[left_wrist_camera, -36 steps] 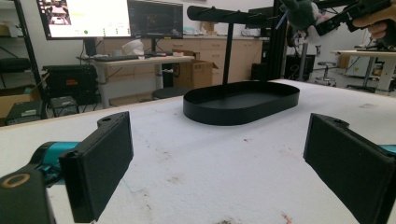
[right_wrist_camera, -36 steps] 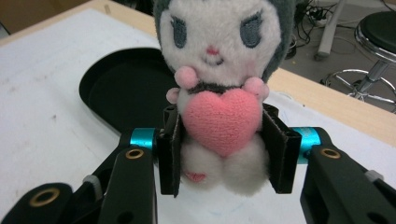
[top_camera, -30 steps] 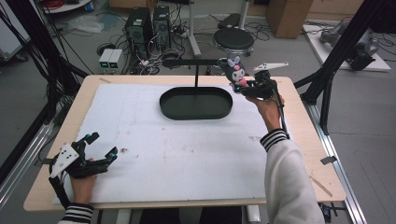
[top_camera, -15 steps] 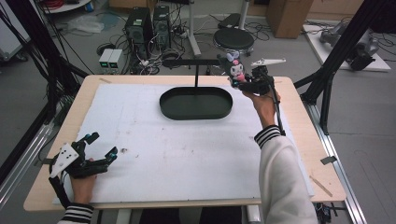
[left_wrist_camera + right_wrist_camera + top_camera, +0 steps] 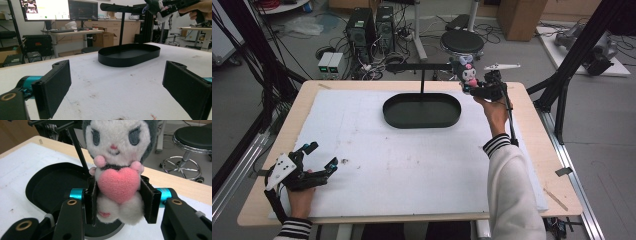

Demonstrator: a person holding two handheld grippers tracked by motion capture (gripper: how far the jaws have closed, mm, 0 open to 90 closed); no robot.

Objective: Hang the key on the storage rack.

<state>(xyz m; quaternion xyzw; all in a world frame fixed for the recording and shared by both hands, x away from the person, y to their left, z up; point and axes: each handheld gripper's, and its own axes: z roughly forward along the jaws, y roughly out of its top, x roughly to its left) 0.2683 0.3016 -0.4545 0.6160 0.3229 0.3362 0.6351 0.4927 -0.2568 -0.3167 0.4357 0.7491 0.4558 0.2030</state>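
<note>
Up beside the black stand's crossbar end, the right gripper pinches a plush toy (pink heart in front); well away from the stand, the left gripper rests spread on the tabletop.

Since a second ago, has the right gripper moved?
Yes. The right gripper, shut on the plush toy, has shifted away from the person, from beside the black tray toward the stand's crossbar.

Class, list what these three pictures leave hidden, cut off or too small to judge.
- Plush toy: right gripper view; top edge cuts off its head.
- Plush toy's sides: right gripper's pads cover them.
- Hanging loop on toy: high view, too small to tell.
- Stand's crossbar: left gripper view; right end hidden behind toy.
</note>
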